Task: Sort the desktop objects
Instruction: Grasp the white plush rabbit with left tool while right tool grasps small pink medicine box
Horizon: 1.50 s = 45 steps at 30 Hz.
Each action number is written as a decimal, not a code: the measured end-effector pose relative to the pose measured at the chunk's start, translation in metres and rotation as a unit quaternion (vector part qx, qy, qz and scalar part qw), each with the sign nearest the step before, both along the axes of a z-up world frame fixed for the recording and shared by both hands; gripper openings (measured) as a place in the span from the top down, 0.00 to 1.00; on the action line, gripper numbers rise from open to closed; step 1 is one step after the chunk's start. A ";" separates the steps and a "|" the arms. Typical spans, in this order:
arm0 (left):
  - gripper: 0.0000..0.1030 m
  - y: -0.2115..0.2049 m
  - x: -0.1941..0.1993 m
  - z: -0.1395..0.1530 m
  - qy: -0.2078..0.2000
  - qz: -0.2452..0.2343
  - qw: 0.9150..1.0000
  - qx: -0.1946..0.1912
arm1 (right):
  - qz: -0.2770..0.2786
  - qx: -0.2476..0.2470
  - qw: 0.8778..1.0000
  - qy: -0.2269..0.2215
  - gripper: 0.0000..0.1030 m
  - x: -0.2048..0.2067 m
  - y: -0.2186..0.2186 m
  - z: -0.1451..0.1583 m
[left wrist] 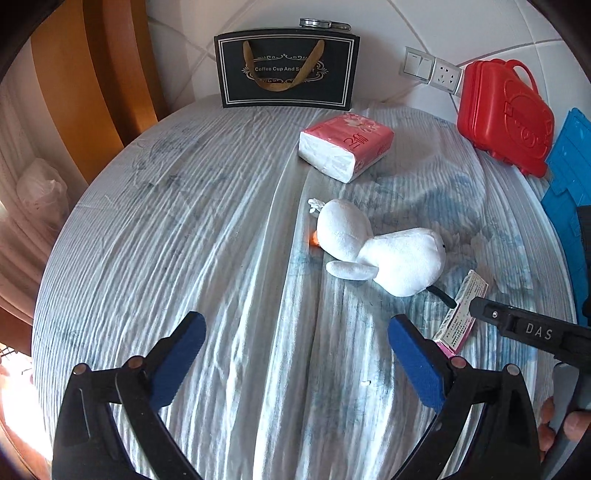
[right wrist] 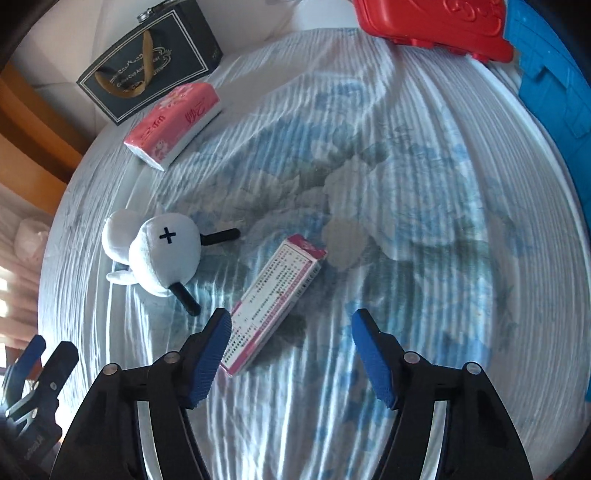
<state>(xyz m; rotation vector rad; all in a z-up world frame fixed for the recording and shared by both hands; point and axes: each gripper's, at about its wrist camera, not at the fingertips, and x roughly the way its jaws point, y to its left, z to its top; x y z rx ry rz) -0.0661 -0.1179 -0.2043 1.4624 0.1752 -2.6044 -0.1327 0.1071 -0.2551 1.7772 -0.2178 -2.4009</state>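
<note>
Between both gaping grippers lies the pink box (right wrist: 274, 303), beside the plush toy (right wrist: 162, 254).

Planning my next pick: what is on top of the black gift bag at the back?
A flat metal object shows above the black gift bag, seemingly resting on its top edge. The bag's inside is hidden.

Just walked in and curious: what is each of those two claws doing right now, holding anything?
Left gripper: open, holding nothing, over bare tablecloth.
Right gripper: open, holding nothing; the pink-edged box lies beside its left finger.
</note>
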 end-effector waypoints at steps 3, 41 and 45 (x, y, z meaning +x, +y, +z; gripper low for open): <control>0.03 0.002 -0.017 -0.006 -0.006 -0.003 1.000 0.007 | 0.015 -0.003 1.000 -0.016 0.34 -0.008 -0.009 -0.013; 0.35 0.090 -0.037 -0.003 -0.010 -0.056 0.997 -0.046 | 0.095 0.031 0.994 0.042 0.73 -0.023 0.019 0.004; 0.35 0.095 -0.025 0.022 0.019 -0.063 0.997 -0.048 | 0.095 0.021 0.993 0.073 0.73 -0.011 0.017 0.030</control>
